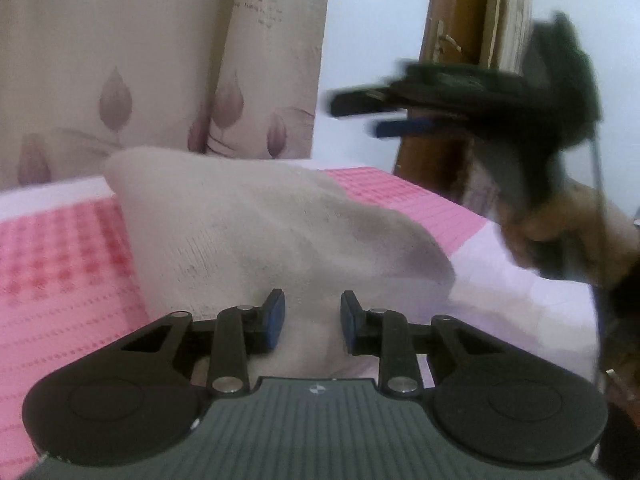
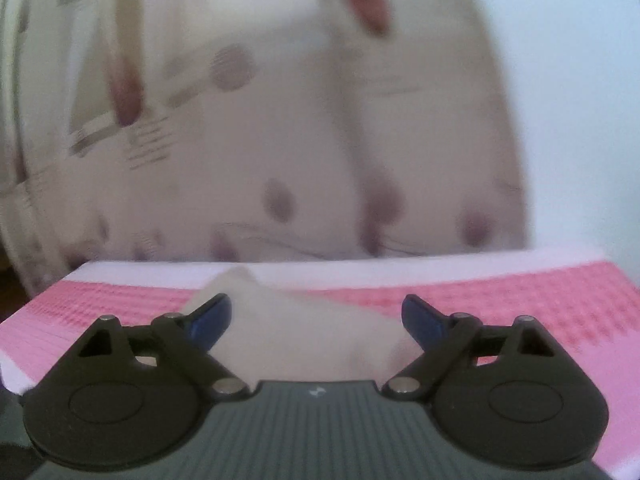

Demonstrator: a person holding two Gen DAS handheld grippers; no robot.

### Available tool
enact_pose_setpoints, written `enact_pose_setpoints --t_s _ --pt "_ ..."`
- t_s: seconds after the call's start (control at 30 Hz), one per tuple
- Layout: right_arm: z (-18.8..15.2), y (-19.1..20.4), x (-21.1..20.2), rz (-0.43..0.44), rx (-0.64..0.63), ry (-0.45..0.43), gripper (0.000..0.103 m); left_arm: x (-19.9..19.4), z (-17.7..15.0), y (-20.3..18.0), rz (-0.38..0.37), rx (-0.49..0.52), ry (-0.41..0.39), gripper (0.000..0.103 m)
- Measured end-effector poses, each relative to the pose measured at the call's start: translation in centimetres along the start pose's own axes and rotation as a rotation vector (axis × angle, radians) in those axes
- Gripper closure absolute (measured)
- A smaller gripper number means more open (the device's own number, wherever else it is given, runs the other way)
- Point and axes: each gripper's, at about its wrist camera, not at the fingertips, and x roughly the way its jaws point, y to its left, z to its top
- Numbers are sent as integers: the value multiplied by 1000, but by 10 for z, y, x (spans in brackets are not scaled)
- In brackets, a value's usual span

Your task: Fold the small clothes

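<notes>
A small cream cloth (image 1: 260, 232) lies humped on the pink-checked cover (image 1: 60, 264). Its far corner stands up like a peak. My left gripper (image 1: 312, 316) sits low at the cloth's near edge. Its blue pads (image 1: 275, 316) stand a narrow gap apart with a fold of cloth between them, and I see no clear pinch. My right gripper (image 1: 356, 118) hangs blurred above the cover's right side, held by a hand (image 1: 560, 220). In the right wrist view my right gripper (image 2: 316, 312) is wide open, above the cloth (image 2: 304, 332) and holding nothing.
A leaf-patterned curtain (image 1: 120, 80) hangs close behind the cover (image 2: 520, 300), and the curtain (image 2: 280, 140) fills the right wrist view. A brown wooden post (image 1: 452, 40) stands at the back right against a pale wall. The cover's white border runs along the far and right edges.
</notes>
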Motion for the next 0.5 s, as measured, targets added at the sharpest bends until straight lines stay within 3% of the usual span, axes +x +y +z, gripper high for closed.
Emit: enact_pose_setpoints --t_s 0.07,0.13,0.17,0.2,0.23,0.27,0.3,0.33,0.43,0.5 --pt "2 8 30 40 -52 56 11 -2 -1 3 -32 -32 -5 65" --pt "-7 9 60 45 -95 155 21 -7 -4 6 -47 -48 -12 64" --pt "-20 5 76 -16 -151 225 26 -8 -4 6 -56 -50 -16 62" --pt "-33 0 83 -68 -203 244 21 -10 -4 6 -67 -49 -24 59" --pt "-41 -14 78 -59 -178 198 20 -12 -5 5 -75 -41 -36 53" --pt "-44 -31 75 -38 -85 193 17 -12 -5 6 -83 -33 -45 49" --pt "-45 -43 73 -40 -15 202 10 -14 -7 3 -95 -24 -58 38" --pt "-44 -47 74 -47 5 208 10 -14 -7 2 -97 -17 -73 31" --pt "-37 -51 70 -11 87 201 10 -14 -8 2 -97 -13 -90 28" --pt "-27 -53 56 -21 137 140 10 -13 -8 5 -107 -34 -93 27"
